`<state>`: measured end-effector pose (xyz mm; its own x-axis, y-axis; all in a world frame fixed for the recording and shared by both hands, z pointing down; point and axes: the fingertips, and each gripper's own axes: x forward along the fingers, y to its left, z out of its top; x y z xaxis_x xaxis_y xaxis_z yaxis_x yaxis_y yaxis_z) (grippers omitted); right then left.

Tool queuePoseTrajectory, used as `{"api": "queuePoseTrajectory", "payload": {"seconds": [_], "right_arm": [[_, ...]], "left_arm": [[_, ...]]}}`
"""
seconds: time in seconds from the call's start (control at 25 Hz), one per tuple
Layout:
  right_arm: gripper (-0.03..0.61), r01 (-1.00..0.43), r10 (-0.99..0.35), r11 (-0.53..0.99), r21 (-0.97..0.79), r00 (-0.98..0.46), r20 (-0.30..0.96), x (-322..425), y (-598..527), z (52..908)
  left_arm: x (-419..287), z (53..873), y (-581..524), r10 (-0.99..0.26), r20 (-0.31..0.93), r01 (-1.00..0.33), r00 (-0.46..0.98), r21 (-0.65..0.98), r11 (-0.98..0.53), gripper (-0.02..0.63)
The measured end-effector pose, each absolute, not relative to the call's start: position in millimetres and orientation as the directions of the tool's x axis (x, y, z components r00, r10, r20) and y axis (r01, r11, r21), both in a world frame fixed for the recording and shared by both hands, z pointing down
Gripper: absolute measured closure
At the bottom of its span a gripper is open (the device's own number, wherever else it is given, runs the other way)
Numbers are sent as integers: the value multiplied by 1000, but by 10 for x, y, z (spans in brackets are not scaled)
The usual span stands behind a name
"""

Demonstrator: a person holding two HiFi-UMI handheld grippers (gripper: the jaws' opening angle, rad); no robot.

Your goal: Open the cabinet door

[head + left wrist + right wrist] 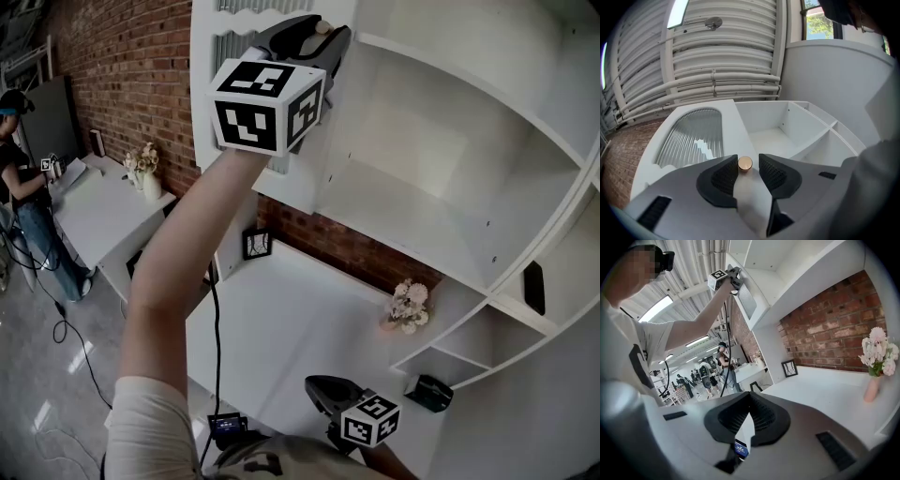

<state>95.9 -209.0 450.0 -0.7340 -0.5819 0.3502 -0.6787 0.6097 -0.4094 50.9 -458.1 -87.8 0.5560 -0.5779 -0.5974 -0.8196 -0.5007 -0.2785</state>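
Left to right: a person (23,187) stood on the glossy floor (56,375) by a side table (94,211) against the brick wall (122,75). The white cabinet door (204,94), ribbed-glass paned, stood swung open from the shelf cabinet (422,187) above a white counter (281,319) bearing a flower vase (408,307). The left gripper (748,169) was released, its jaws apart around the door's brass knob (745,163); the right gripper (749,398) was clenched on nothing above the counter, and each marker cube (267,103) bore black-and-white squares.
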Motion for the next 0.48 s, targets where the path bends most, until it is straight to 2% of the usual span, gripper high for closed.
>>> {"api": "queuePoseTrajectory", "payload": {"seconds": [0.12, 0.48], "right_arm": [[557, -673, -579, 620, -403, -739, 344, 966, -2077, 4470], [557, -662, -573, 634, -398, -749, 332, 974, -1997, 4446]], "left_arm": [[506, -894, -4593, -602, -583, -830, 546, -279, -482, 512], [393, -872, -4476, -603, -563, -820, 565, -307, -482, 523]]}}
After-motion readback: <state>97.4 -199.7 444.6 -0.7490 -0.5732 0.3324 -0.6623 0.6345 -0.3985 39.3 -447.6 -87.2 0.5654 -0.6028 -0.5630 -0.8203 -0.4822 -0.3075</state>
